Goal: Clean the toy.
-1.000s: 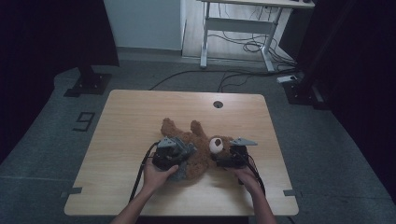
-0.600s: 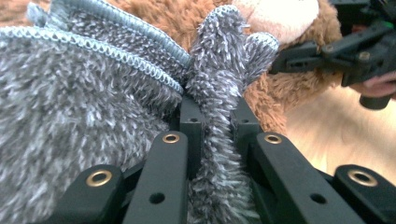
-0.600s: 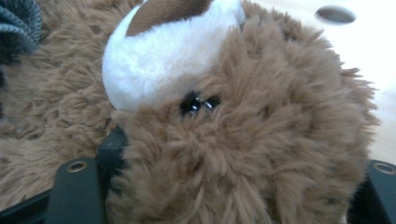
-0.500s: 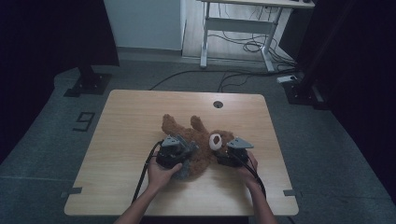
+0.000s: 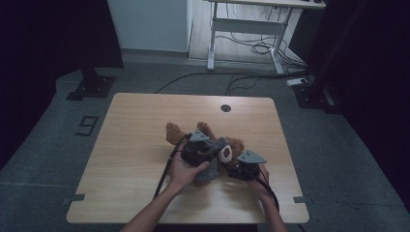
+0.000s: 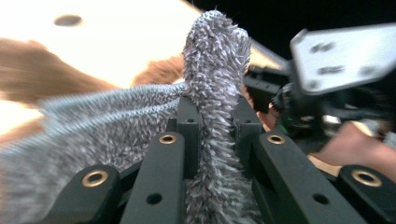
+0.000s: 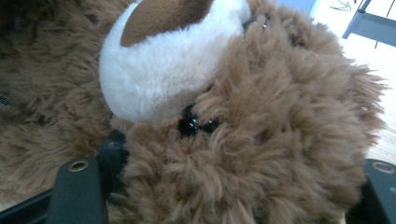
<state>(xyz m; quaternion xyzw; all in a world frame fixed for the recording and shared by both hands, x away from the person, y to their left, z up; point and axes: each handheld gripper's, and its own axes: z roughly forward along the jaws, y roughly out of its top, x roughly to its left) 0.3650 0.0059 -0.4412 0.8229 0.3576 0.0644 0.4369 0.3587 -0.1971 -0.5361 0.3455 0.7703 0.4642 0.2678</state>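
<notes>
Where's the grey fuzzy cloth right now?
In the left gripper view the grey fuzzy cloth stands pinched between the left gripper fingers. In the high view it lies mid-table over the brown teddy bear, left of the right gripper.

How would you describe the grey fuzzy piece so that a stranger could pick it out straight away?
On the wooden table lies a brown teddy bear, between the person's two grippers. The grey shaggy cloth lies against it, pinched upright in the left gripper. It is the one grey, stringy-piled thing beside brown fur and a white muzzle.
</notes>
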